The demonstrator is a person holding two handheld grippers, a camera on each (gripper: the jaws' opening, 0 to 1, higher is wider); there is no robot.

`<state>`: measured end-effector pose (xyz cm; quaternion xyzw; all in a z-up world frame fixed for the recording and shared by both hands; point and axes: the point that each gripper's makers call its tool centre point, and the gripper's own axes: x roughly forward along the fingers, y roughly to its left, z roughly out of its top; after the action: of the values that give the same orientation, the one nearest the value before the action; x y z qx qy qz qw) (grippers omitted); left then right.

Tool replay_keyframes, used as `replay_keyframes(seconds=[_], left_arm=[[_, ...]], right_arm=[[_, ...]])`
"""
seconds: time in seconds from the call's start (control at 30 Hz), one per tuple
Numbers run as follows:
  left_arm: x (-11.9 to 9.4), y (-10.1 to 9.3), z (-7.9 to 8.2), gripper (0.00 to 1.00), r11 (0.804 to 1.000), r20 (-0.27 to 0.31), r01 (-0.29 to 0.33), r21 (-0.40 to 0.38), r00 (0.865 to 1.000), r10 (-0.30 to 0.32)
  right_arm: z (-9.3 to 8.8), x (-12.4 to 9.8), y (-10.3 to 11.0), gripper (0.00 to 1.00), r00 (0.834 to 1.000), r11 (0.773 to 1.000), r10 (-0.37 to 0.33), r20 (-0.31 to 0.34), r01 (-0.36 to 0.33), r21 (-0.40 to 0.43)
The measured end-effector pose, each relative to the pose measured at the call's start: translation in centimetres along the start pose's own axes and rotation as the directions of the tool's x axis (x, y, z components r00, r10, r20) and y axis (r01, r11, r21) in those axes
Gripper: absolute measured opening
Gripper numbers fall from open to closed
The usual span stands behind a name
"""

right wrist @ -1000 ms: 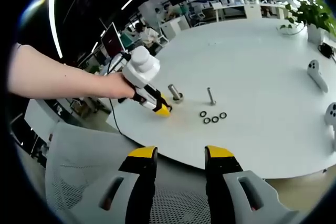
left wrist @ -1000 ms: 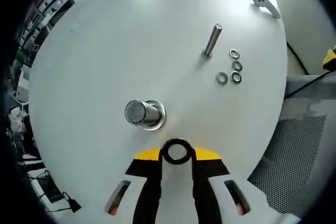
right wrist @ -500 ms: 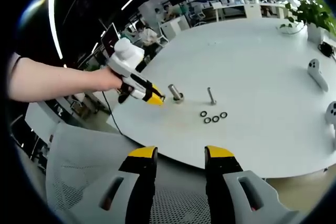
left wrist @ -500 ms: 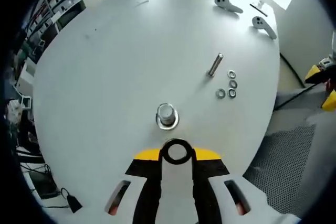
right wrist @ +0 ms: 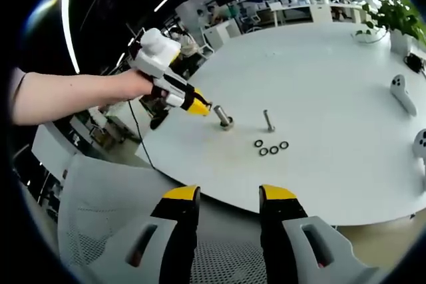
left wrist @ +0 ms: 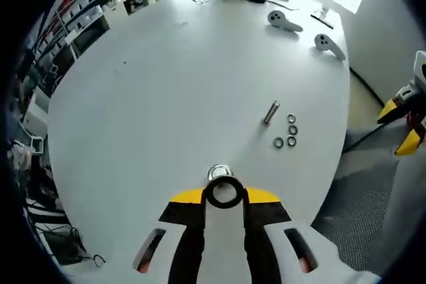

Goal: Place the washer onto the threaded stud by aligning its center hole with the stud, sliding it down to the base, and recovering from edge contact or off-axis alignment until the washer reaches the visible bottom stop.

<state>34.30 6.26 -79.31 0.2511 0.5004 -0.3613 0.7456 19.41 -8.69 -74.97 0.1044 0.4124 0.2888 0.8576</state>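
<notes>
You are working over a large round white table (left wrist: 153,98), (right wrist: 333,78) with a grey mesh chair (right wrist: 100,191) at its near edge. Your left yellow-tipped gripper (left wrist: 223,194), (right wrist: 200,106) is clamping a dark ring-shaped metal washer (left wrist: 223,193) between its closed jaws, and is hovering just above the short, thick silver threaded stud on its round base (left wrist: 219,172), (right wrist: 222,117). Your right gripper (right wrist: 228,199) is holding its jaws apart, gripping nothing, off the table edge above the chair. A thinner silver bolt (left wrist: 271,112), (right wrist: 268,121) is standing near the table's middle, with four loose washers (left wrist: 287,134), (right wrist: 269,147) lying just beside it.
</notes>
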Motion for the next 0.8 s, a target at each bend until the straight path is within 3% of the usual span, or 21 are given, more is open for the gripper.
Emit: replay_keyframes(seconds=[0.4, 0.8], left_arm=[[1.2, 0.0, 1.0, 0.19, 0.997, -0.052, 0.003, 0.073, 0.999, 0.000], [3.2, 0.1, 0.4, 0.19, 0.989, -0.135, 0.011, 0.146, 0.991, 0.009]], right_arm=[[0.0, -0.1, -0.1, 0.37, 1.000, 1.000, -0.002, 0.003, 0.002, 0.005], [0.0, 0.0, -0.1, 0.37, 1.000, 1.000, -0.001, 0.003, 0.001, 0.005]])
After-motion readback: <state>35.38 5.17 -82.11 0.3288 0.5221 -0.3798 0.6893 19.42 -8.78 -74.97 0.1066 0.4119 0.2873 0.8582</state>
